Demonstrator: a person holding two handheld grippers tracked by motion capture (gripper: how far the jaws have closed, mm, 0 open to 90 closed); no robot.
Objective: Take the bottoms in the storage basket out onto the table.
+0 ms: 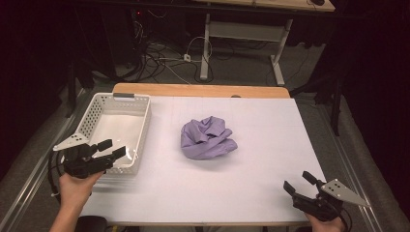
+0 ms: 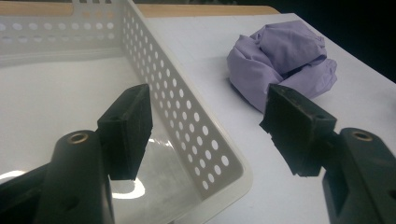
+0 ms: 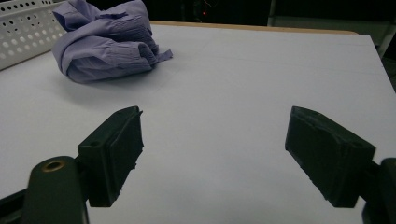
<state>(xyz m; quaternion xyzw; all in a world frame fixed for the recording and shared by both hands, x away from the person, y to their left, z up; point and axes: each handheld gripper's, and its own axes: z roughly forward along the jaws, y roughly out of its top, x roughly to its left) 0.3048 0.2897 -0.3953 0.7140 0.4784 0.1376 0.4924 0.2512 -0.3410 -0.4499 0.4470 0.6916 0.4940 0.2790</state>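
Note:
A crumpled lilac shirt (image 1: 208,138) lies in a heap at the middle of the white table (image 1: 251,125); it also appears in the left gripper view (image 2: 285,58) and the right gripper view (image 3: 109,39). My left gripper (image 1: 112,149) hovers open over the near right corner of the white perforated basket (image 1: 96,108), its jaws straddling the basket's right wall (image 2: 187,116) with nothing held. My right gripper (image 1: 299,181) rests open at the table's near right corner, pointing toward the shirt, with bare table between its jaws (image 3: 212,154).
The basket (image 3: 23,28) is empty and stands at the table's left side. A wooden strip (image 1: 200,90) runs along the table's far edge. Beyond it are cables on the floor and another desk's white legs (image 1: 205,48).

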